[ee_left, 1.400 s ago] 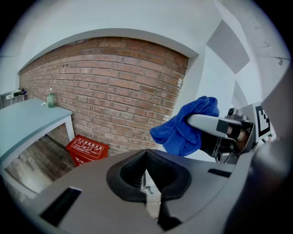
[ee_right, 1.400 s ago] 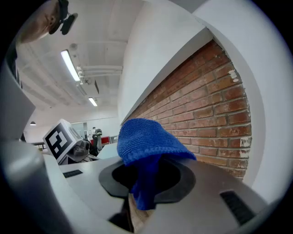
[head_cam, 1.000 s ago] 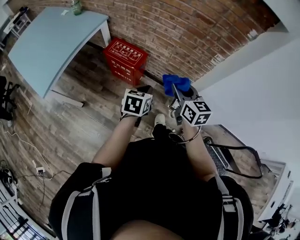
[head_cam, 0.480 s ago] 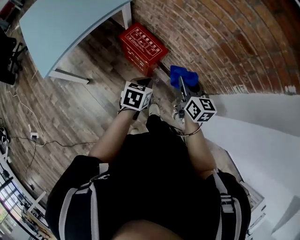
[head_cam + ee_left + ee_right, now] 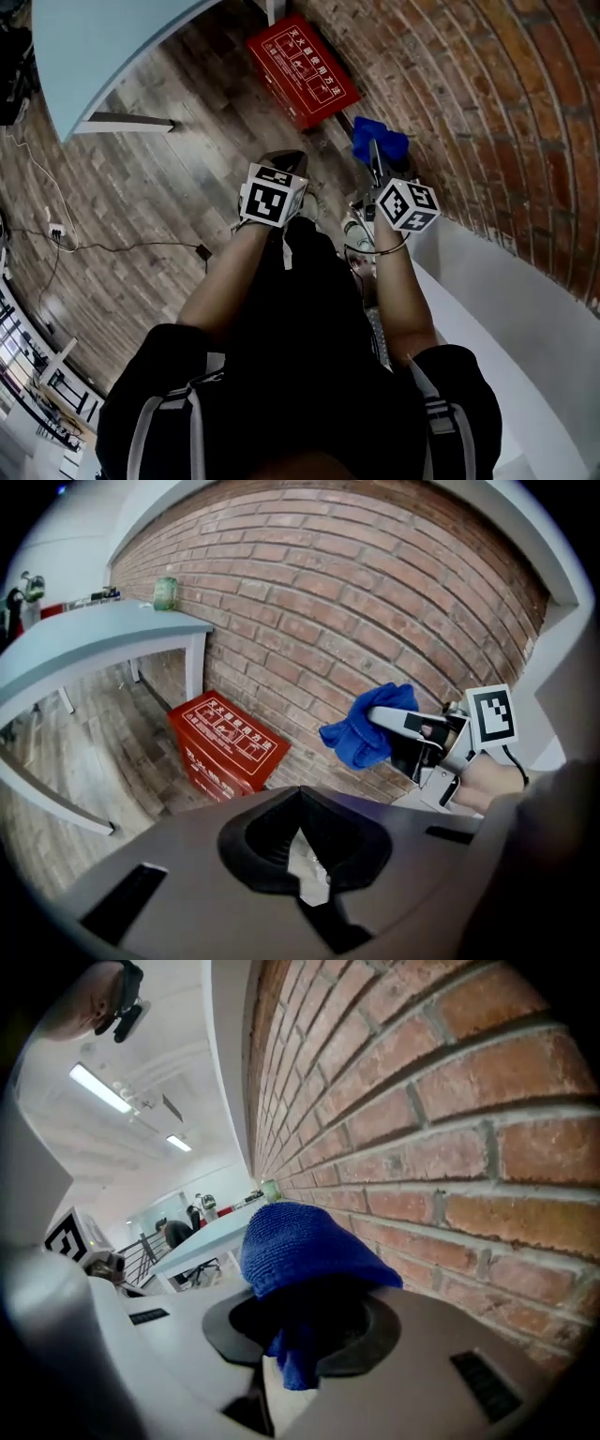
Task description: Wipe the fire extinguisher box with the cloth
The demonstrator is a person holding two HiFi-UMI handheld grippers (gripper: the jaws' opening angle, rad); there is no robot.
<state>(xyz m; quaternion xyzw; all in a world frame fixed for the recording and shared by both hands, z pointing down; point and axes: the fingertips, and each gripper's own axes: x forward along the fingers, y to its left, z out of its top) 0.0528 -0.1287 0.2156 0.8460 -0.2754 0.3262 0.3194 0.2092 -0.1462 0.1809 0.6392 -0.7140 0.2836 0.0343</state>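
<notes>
The red fire extinguisher box [image 5: 302,70] stands on the wooden floor against the brick wall, ahead of both grippers; the left gripper view shows this box [image 5: 225,747] too, with white print on its lid. My right gripper [image 5: 376,157] is shut on a bunched blue cloth [image 5: 380,141], held in the air close to the wall and short of the box. In the right gripper view the cloth [image 5: 300,1251] bulges out of the jaws. My left gripper [image 5: 286,163] hangs beside it, jaws together and holding nothing.
A pale blue table [image 5: 94,47] stands to the left of the box, with a green jar [image 5: 166,592] on it. The brick wall [image 5: 469,84] runs along the right, with a white ledge [image 5: 506,309] below. A cable and socket [image 5: 52,230] lie on the floor at left.
The view has swung so the box and wall sit nearer and higher. Both grippers have kept their pose, the cloth still in the right one.
</notes>
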